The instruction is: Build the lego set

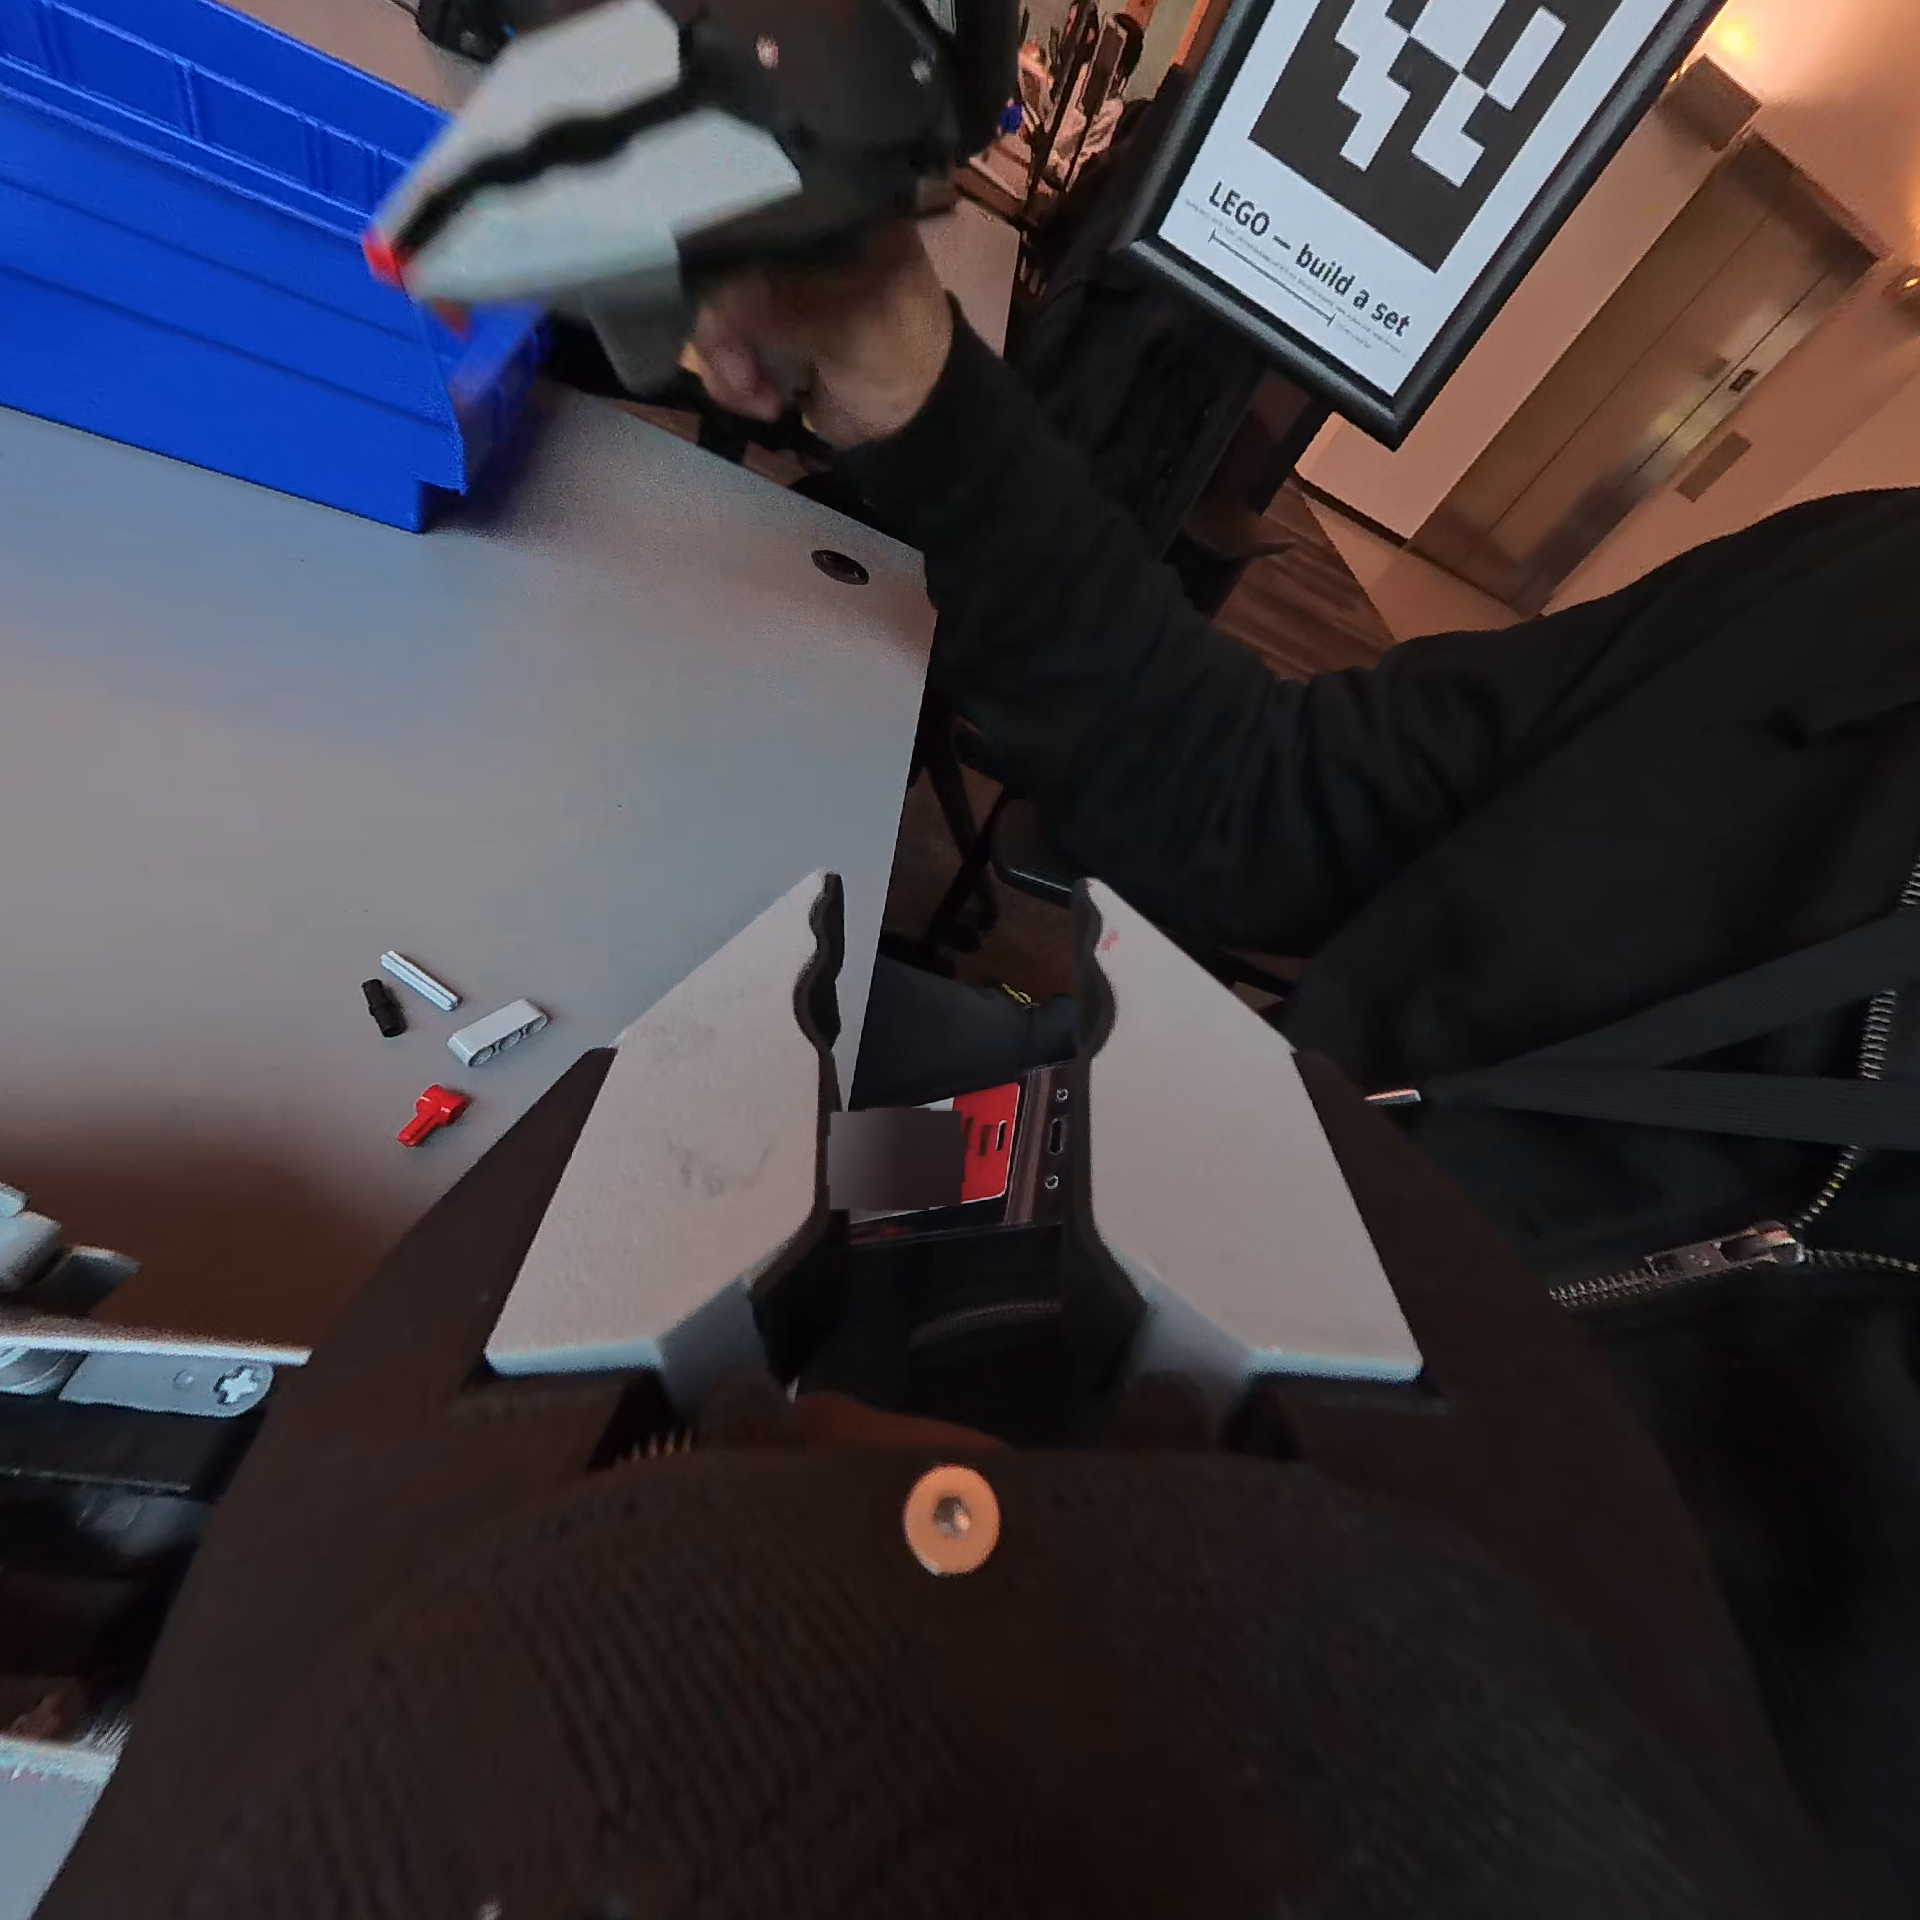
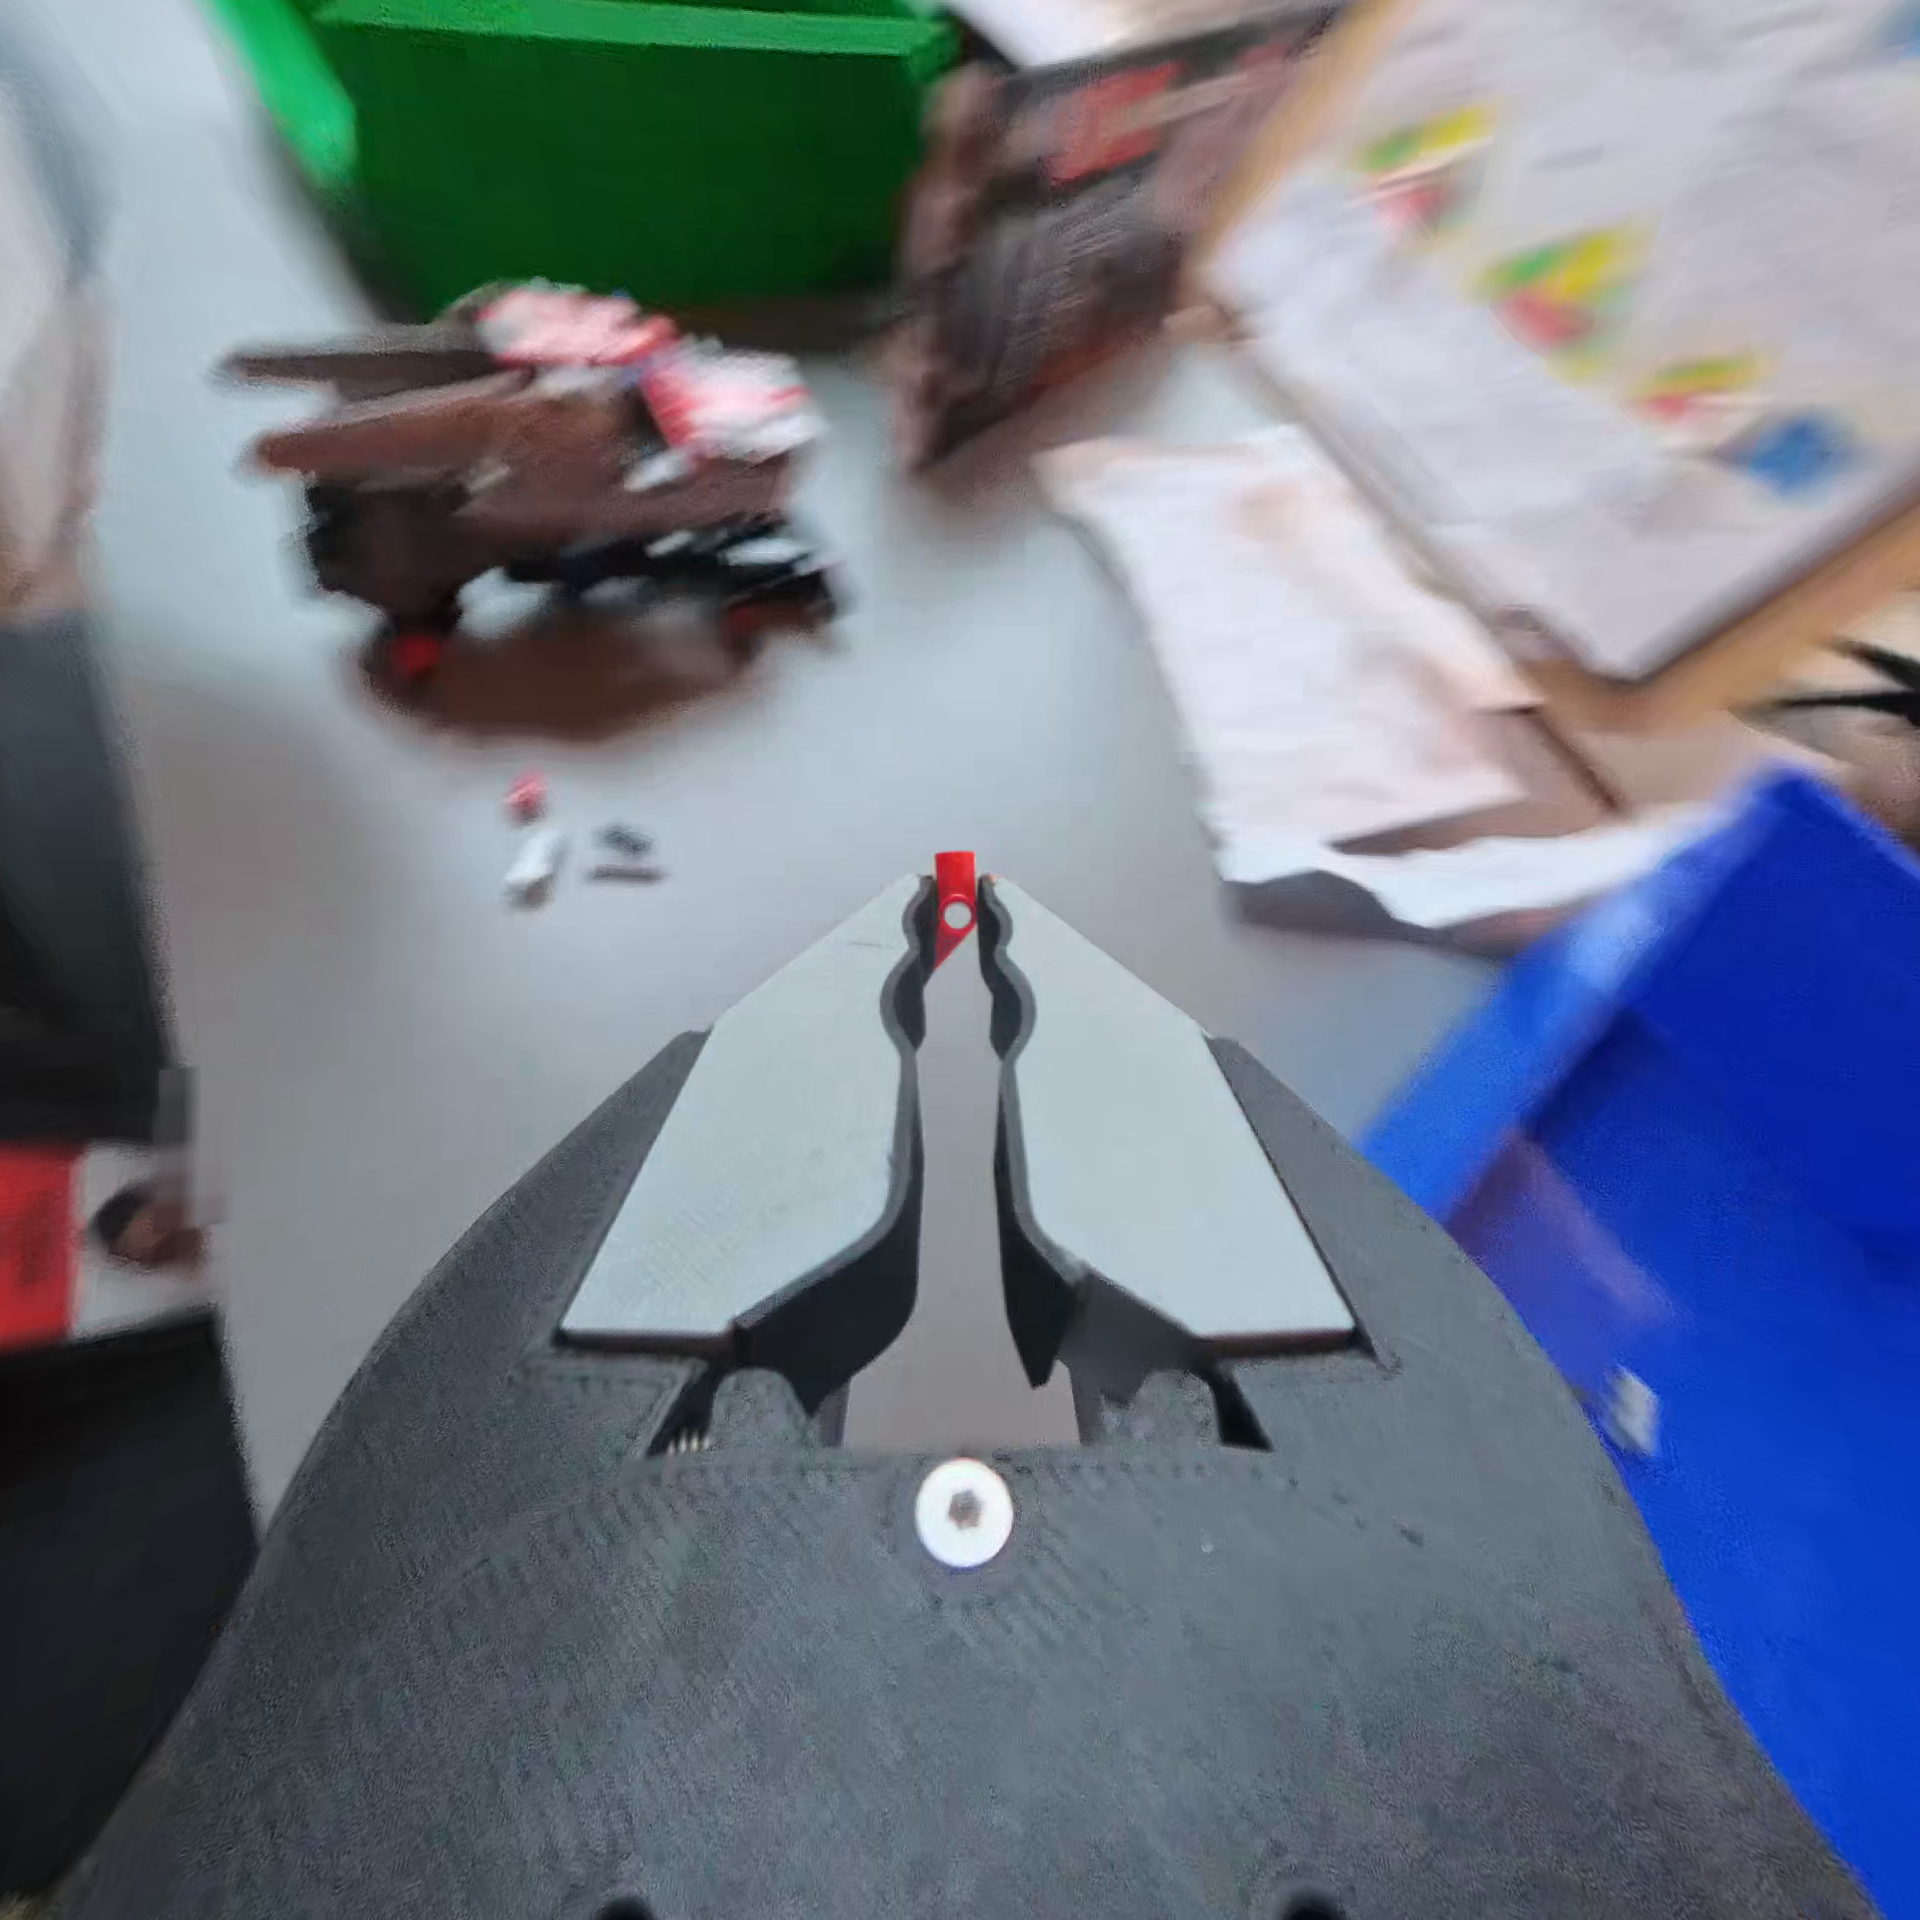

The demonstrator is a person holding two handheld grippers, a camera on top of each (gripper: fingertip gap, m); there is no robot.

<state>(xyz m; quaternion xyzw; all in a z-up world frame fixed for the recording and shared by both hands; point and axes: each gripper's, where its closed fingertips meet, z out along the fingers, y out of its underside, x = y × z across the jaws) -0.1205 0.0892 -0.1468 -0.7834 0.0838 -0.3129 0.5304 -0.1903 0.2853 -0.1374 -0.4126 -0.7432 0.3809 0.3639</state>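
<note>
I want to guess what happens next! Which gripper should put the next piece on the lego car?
Probably the right gripper: it already pinches a small red piece and faces the half-built car. The left gripper is open, empty, pointing off the table.

A grey table (image 1: 416,727) stands before warm-lit beige walls (image 1: 1662,343) and a framed sign (image 1: 1382,156).

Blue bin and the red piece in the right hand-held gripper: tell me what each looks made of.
Blue bin: apparently moulded plastic, uniform saturated colour, ribbed walls, slight sheen. Red piece: probably hard plastic, glossy, crisp edges, a clean round hole; pinched at the right hand-held gripper tips.
</note>
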